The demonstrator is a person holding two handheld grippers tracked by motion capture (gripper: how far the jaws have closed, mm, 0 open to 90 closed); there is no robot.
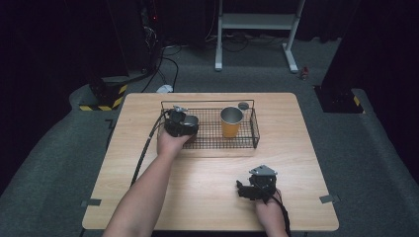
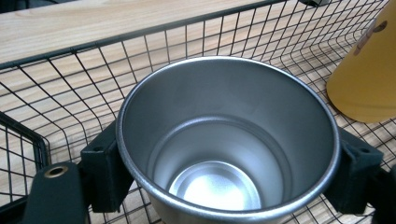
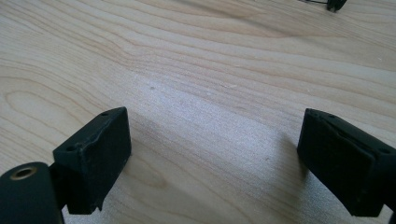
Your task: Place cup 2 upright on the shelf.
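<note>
The left tongs [image 1: 182, 123] are clenched around a steel cup [image 2: 229, 144] inside the wire basket [image 1: 254, 123], at its 9 o'clock end. In the left gripper view the two black jaws press on the cup wall from opposite sides, at 9 and 3 o'clock of the rim, and the cup stands upright with its open mouth toward the camera. The cup seems to rest on or just above the basket floor; I cannot tell which.

To do this step well, I judge that the grip must stay firm and level, because smooth steel can slip. The cup should travel straight up or down, so that it does not catch the basket mesh. It should also stay apart from the orange cup [image 1: 231, 122], which stands near it toward 3 o'clock, in the middle of the basket. A small dark round thing [image 1: 243, 105] lies at the basket's far edge, at about 1 o'clock from the orange cup.

The right tongs [image 1: 252, 190] are released, with jaws wide apart over the bare tabletop [image 3: 201, 60], at 5 o'clock from the basket and well apart from it.
</note>
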